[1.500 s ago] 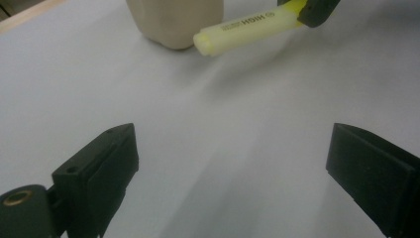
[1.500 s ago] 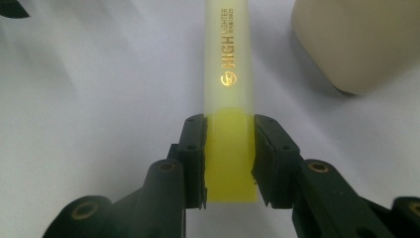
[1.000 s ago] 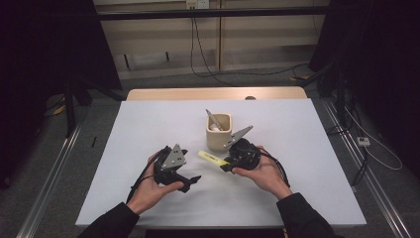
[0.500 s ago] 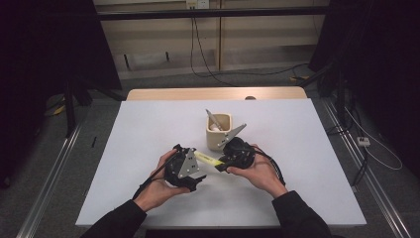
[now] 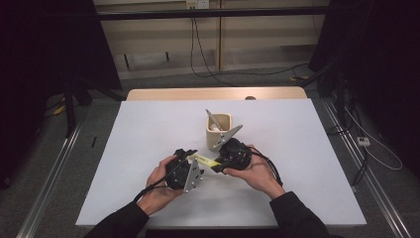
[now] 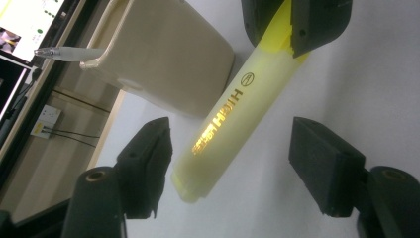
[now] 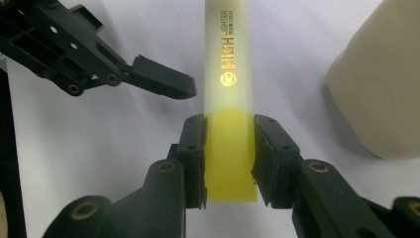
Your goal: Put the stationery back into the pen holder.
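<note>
A yellow highlighter (image 5: 204, 160) hangs level just above the white table (image 5: 148, 124), in front of a cream cup (image 5: 219, 131). My right gripper (image 7: 229, 134) is shut on its darker yellow end (image 7: 230, 163), seen up close in the right gripper view. My left gripper (image 6: 230, 144) faces it from the other side, and the highlighter's paler end (image 6: 218, 129) lies between its jaws. Those jaws have just been closing. The left pad (image 6: 153, 158) is near the barrel; the right pad (image 6: 319, 168) stands well clear of it. In the high view the left gripper (image 5: 189, 154) meets the right gripper (image 5: 219, 163).
The cream cup (image 6: 163, 54) holds a white pen (image 6: 64, 52) that leans out over its rim. A pale wooden strip (image 5: 213, 93) runs along the table's far edge. Cables trail from both grippers toward the person's sleeves at the near edge.
My left gripper has moved right and up to the highlighter's free end, and its jaws have narrowed around it. The right gripper has kept its hold and barely moved.
</note>
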